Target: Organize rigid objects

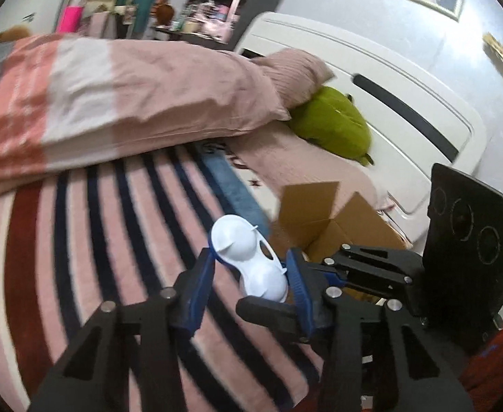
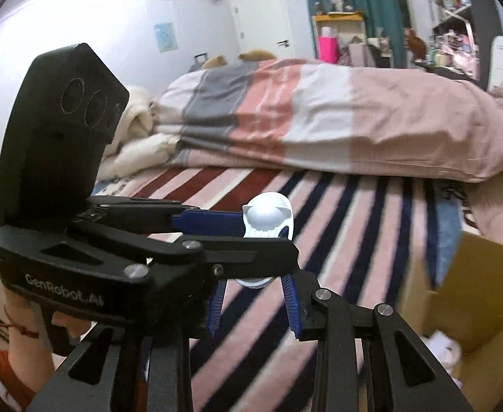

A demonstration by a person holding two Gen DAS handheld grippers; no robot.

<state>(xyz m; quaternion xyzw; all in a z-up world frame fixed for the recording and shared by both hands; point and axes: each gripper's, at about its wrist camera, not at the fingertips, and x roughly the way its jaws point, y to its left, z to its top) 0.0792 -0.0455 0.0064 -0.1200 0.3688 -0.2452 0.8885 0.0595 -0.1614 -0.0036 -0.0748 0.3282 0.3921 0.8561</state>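
A white plastic object point(image 1: 251, 261) with two rounded domes and small ear-like nubs is held above the striped blanket. My left gripper point(image 1: 249, 267) is shut on it, blue pads on both its sides. In the right wrist view the same white object point(image 2: 268, 218) sticks out past the left gripper's fingers. My right gripper point(image 2: 255, 304) sits just beneath and around the left one, jaws apart, with the object's lower end point(image 2: 251, 282) showing between its blue pads point(image 2: 291, 304); I cannot tell whether they touch it.
An open cardboard box point(image 1: 323, 219) stands on the bed beside the grippers, also in the right wrist view point(image 2: 468, 295). A folded duvet point(image 1: 114, 103), a green plush point(image 1: 334, 127) and a white headboard point(image 1: 389, 79) lie beyond. The striped blanket point(image 2: 337, 240) covers the bed.
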